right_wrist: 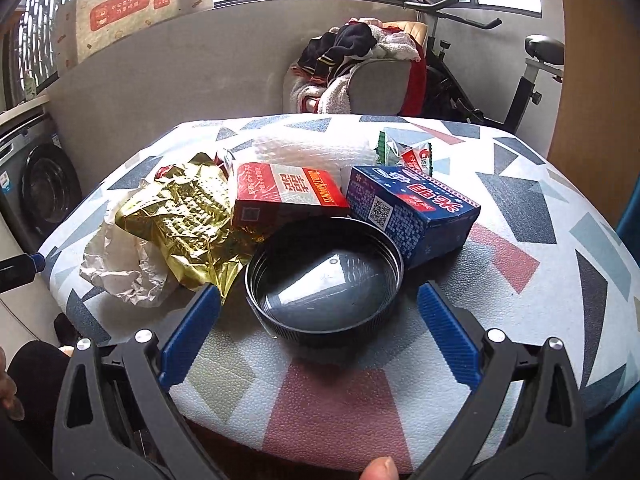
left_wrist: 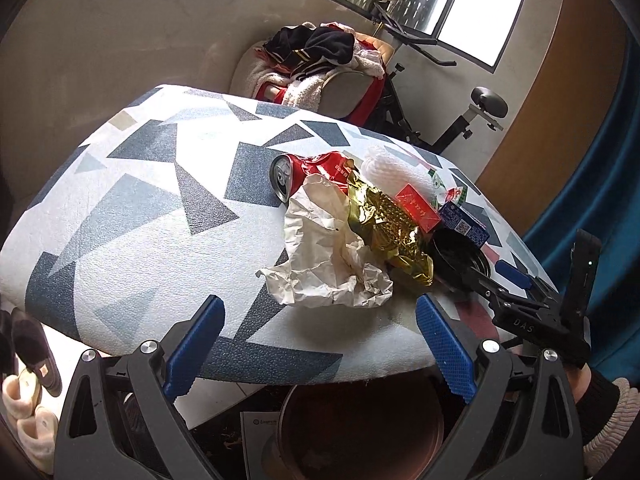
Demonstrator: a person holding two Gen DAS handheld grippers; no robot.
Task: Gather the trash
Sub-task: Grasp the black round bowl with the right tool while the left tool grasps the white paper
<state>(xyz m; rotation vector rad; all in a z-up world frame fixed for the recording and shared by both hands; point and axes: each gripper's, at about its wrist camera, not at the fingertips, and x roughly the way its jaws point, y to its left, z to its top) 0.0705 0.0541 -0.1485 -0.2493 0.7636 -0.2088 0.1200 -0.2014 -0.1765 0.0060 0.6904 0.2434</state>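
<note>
Trash lies on a patterned table [left_wrist: 132, 216]: a crushed red can [left_wrist: 296, 174], crumpled white paper [left_wrist: 324, 252], a gold foil wrapper [left_wrist: 384, 224], a red box [left_wrist: 416, 208], a blue box [left_wrist: 464, 226] and a black round lid [left_wrist: 456, 256]. My left gripper [left_wrist: 320, 344] is open, just short of the white paper. My right gripper [right_wrist: 320, 332] is open with the black lid [right_wrist: 324, 276] between its fingertips [right_wrist: 200, 320]. The gold wrapper [right_wrist: 188, 216], red box [right_wrist: 284, 192], blue box [right_wrist: 412, 208] and white paper [right_wrist: 116, 264] lie behind it. The right gripper also shows in the left wrist view [left_wrist: 492, 280].
A brown round bin [left_wrist: 360, 432] stands under the table's near edge. A chair piled with clothes [left_wrist: 320, 68] and an exercise bike [left_wrist: 452, 112] stand behind the table. Slippers [left_wrist: 28, 400] lie on the floor at left. A washing machine [right_wrist: 40, 192] stands left.
</note>
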